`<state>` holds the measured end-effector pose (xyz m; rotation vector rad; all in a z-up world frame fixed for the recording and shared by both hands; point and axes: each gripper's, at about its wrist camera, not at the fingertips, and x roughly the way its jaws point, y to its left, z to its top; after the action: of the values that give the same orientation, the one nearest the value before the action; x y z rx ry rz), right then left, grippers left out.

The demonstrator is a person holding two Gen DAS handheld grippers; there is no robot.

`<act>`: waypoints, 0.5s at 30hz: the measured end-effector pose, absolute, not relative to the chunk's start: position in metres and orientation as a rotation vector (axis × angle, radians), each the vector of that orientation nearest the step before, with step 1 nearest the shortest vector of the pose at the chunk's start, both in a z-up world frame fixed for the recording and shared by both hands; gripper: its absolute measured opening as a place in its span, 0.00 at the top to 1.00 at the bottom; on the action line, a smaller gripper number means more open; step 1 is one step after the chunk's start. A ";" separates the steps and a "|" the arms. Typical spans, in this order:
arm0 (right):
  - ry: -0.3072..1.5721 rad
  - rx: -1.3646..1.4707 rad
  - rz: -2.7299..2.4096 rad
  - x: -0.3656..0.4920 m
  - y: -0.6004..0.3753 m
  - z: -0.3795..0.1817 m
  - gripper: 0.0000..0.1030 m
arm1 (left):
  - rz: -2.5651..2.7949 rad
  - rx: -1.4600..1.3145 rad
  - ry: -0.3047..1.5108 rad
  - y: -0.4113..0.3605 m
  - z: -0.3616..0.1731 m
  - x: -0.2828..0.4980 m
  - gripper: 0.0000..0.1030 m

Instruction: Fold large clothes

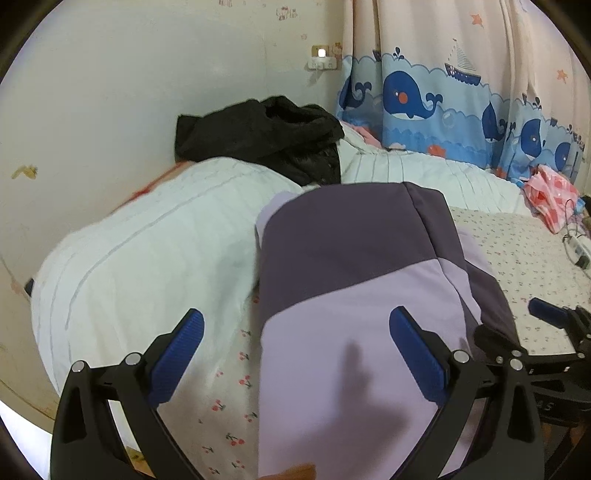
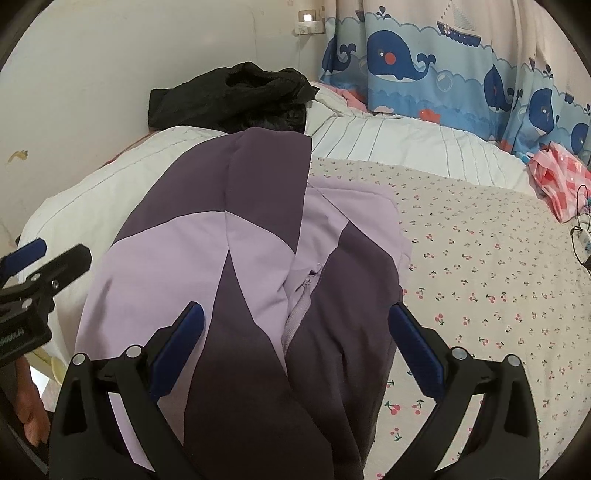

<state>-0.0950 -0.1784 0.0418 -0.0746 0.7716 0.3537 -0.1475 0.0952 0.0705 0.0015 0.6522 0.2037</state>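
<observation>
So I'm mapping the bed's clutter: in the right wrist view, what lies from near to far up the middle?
Right gripper, jaws open → purple two-tone jacket on the cherry-print sheet → white quilt → black garment → wall socket.

The left black two-finger gripper with blue ribbed pads (image 1: 295, 354) has its jaws spread wide apart, nothing clamped between them, fingers pointing forward and slightly down. The right black two-finger gripper with blue ribbed pads (image 2: 295, 350) is likewise spread wide, gripping nothing, in a matching forward pose. Each shows at the edge of the other's view, so the two sit side by side, close together. A bare hand (image 2: 31, 413) shows low at the left edge of the right wrist view.
</observation>
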 end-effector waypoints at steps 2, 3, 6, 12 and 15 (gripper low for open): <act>0.771 -0.076 0.354 -0.096 -0.180 0.042 0.06 | 0.213 0.029 0.643 0.092 0.071 -0.148 0.06; 0.773 -0.076 0.355 -0.097 -0.180 0.042 0.06 | 0.214 0.038 0.645 0.091 0.071 -0.148 0.06; 0.773 -0.074 0.358 -0.098 -0.181 0.042 0.06 | 0.202 0.038 0.655 0.090 0.072 -0.147 0.06; 0.764 -0.066 0.373 -0.101 -0.181 0.044 0.06 | 0.189 0.043 0.659 0.086 0.074 -0.146 0.06; 0.763 -0.067 0.378 -0.102 -0.181 0.045 0.06 | 0.179 0.044 0.662 0.084 0.074 -0.146 0.06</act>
<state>-0.1015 -0.1813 0.0451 -0.0673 0.7626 0.3778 -0.1460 0.0843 0.0737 0.0436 0.6616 0.1786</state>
